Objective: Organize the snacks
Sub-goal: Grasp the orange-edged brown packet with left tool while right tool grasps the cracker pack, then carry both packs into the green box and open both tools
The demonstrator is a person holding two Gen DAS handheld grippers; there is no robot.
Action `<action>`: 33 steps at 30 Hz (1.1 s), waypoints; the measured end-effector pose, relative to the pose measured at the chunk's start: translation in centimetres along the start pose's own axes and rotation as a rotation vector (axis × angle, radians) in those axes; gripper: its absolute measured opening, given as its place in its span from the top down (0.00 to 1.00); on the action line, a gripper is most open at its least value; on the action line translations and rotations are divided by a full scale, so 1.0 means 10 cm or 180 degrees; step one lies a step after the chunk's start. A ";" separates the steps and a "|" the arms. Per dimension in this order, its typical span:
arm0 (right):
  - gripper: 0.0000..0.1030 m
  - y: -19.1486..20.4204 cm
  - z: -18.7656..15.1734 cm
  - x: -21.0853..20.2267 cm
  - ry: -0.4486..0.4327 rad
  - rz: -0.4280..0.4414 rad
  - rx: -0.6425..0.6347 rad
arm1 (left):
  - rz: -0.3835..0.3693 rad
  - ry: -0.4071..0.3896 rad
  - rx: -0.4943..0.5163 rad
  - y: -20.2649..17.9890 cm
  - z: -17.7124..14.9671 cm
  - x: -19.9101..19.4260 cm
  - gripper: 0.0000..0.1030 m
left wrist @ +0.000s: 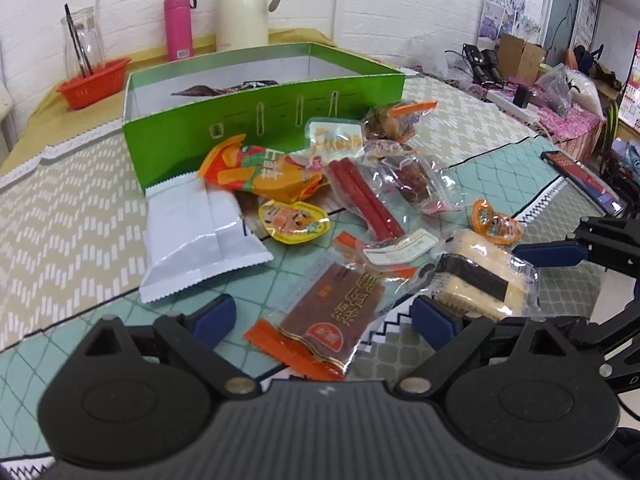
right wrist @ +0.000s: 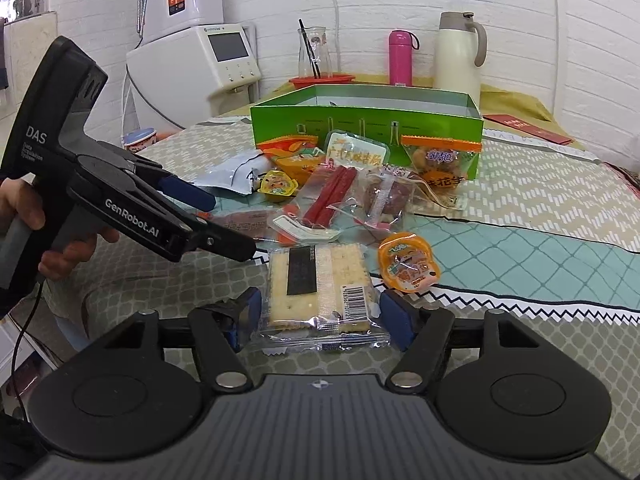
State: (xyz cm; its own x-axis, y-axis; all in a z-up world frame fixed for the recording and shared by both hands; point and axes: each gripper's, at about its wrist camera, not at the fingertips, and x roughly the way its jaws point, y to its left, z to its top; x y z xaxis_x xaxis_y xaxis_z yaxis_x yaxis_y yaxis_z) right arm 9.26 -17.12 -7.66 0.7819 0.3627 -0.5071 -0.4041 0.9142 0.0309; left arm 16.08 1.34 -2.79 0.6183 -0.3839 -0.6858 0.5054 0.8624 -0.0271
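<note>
Snacks are lying scattered on the tablecloth (right wrist: 520,240) before the green box (right wrist: 360,128). Right gripper (right wrist: 320,314) is straddling the cracker pack (right wrist: 318,280) with fingers spread, not yet pinching. Left gripper (left wrist: 322,316), also spread, is hovering over the brown packet (left wrist: 332,312). Next, I judge, each closes, lifts, and carries its packet boxward.

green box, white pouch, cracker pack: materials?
Green box: looks like printed glossy cardboard, judging by its thin straight walls and white inside. White pouch: likely plastic or foil film, with crimped serrated ends and a soft sheen. Cracker pack: clear glossy plastic wrap; crackers and barcode show through.
</note>
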 end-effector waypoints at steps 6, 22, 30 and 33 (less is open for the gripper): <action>0.00 0.02 0.02 0.04 -0.0014 -0.0009 -0.0003 | -0.0040 -0.0006 0.0152 -0.09 -0.01 -0.07 0.35; 0.07 -0.04 0.03 0.02 -0.0090 0.0005 0.0069 | -0.0071 -0.0197 0.0167 -0.22 -0.03 -0.13 0.77; 0.07 -0.10 0.18 -0.29 -0.0399 0.0109 0.0163 | -0.0104 -0.0154 0.0084 -0.16 -0.05 -0.30 0.96; 0.07 -0.15 0.21 -0.30 -0.0431 0.0064 0.0208 | -0.0062 -0.0170 0.0113 -0.18 -0.06 -0.22 0.68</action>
State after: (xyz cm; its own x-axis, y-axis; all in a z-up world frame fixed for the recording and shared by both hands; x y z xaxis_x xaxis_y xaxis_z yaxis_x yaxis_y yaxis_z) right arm 8.52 -19.18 -4.37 0.8326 0.3981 -0.3851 -0.3919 0.9147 0.0982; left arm 13.43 0.82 -1.68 0.6388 -0.4185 -0.6457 0.5382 0.8427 -0.0136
